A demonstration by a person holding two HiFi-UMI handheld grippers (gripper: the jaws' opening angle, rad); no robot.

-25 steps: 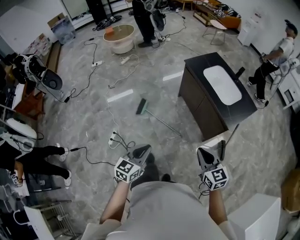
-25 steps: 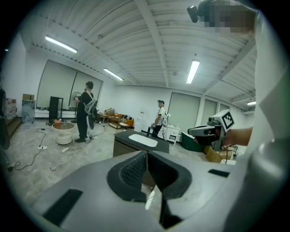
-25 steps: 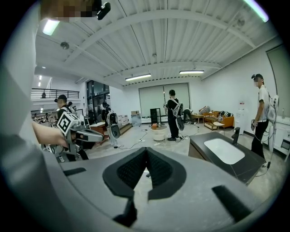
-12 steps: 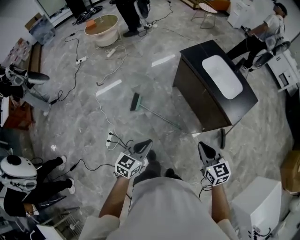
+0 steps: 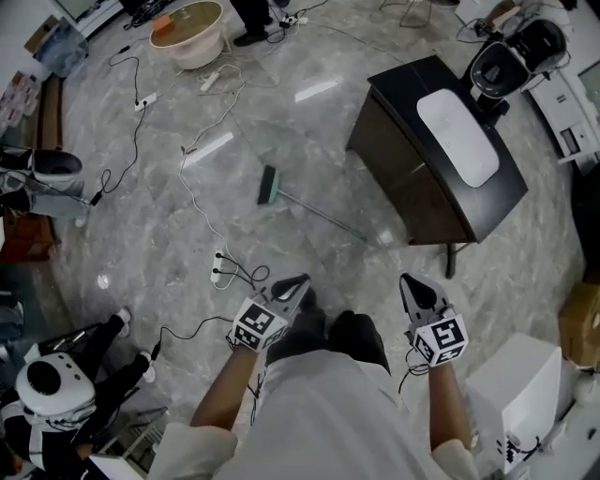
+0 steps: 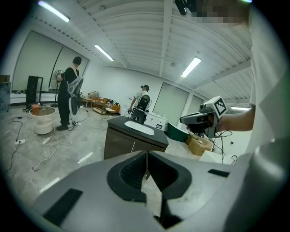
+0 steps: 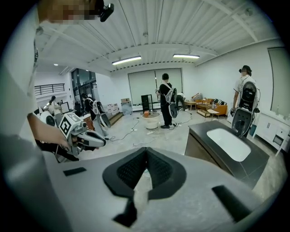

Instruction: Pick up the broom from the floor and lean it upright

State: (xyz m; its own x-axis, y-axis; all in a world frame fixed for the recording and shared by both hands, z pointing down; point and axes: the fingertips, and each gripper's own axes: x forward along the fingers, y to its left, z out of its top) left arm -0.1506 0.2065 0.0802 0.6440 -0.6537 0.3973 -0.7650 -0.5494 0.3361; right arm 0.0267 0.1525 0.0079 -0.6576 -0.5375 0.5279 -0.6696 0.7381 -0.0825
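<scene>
One floor (image 5: 141, 225), marble. One dark cabinet (image 5: 412, 187) toward its far right side. One broom (image 5: 309, 208) lies flat mid-floor ahead of us, its thin handle end hard to make out near the cabinet. Two items, left claw (image 5: 298, 281) and right claw (image 5: 410, 281), both closed and empty. We should open wide and grip mid-handle.

Grey marble-patterned floor (image 5: 141, 216), glossy with light reflections. 1 broom (image 5: 314, 214) lies flat near the middle, its head toward the upper left. A dark cabinet (image 5: 412, 178) stands just right of the handle's end. Loose cords (image 5: 192, 202) trail across the left side, with a power strip (image 5: 218, 274) near the bottom. A round tub (image 5: 192, 23) sits at the top.
</scene>
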